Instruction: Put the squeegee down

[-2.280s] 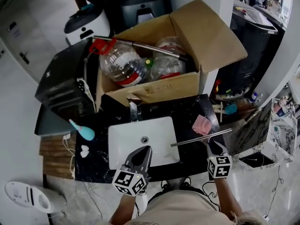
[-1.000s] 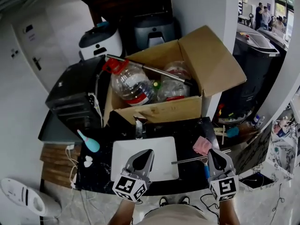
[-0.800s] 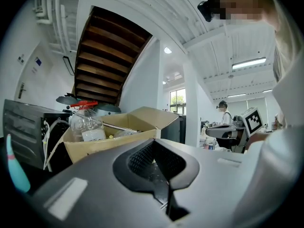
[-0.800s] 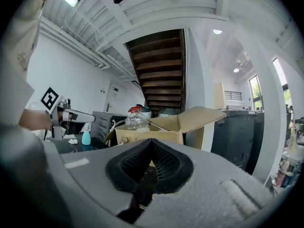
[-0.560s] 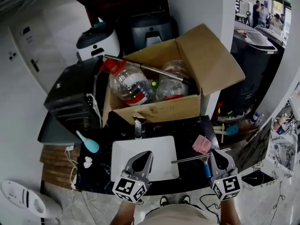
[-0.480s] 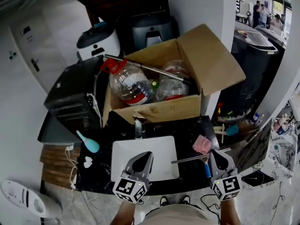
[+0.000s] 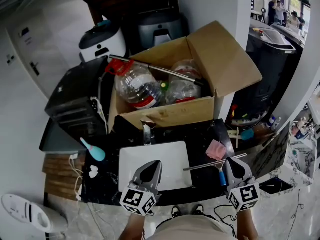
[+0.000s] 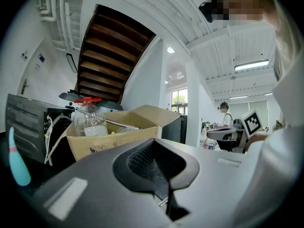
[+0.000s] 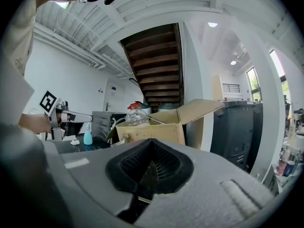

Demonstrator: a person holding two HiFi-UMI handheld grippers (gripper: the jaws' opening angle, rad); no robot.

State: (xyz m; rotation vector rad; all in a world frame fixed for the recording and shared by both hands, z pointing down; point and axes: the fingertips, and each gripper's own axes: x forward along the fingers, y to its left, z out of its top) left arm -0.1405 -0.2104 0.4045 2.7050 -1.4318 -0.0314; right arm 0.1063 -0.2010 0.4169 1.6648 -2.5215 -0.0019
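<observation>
The squeegee lies on the black counter right of the sink. Its metal blade (image 7: 214, 163) runs left to right and its blue handle (image 7: 220, 177) points toward me. My right gripper (image 7: 234, 162) sits just right of that handle with its jaws shut and nothing between them. I cannot tell whether it touches the handle. In the right gripper view the right gripper (image 9: 151, 140) points level at the cardboard box, and the squeegee is hidden below it. My left gripper (image 7: 151, 164) hovers shut and empty over the front edge of the white sink (image 7: 131, 160). The left gripper (image 8: 154, 141) looks the same in its own view.
A faucet (image 7: 146, 132) stands behind the sink. An open cardboard box (image 7: 165, 113) with plastic bottles fills the back. A pink sponge (image 7: 216, 149) lies beyond the blade. A teal brush (image 7: 92, 150) lies at the left, near a black appliance (image 7: 75, 99). The counter's edge runs just right of the right gripper.
In the oldest frame the squeegee's handle was hidden under the right gripper's tip. Now the blue handle shows beside it, to its left. Over the last second both grippers barely moved.
</observation>
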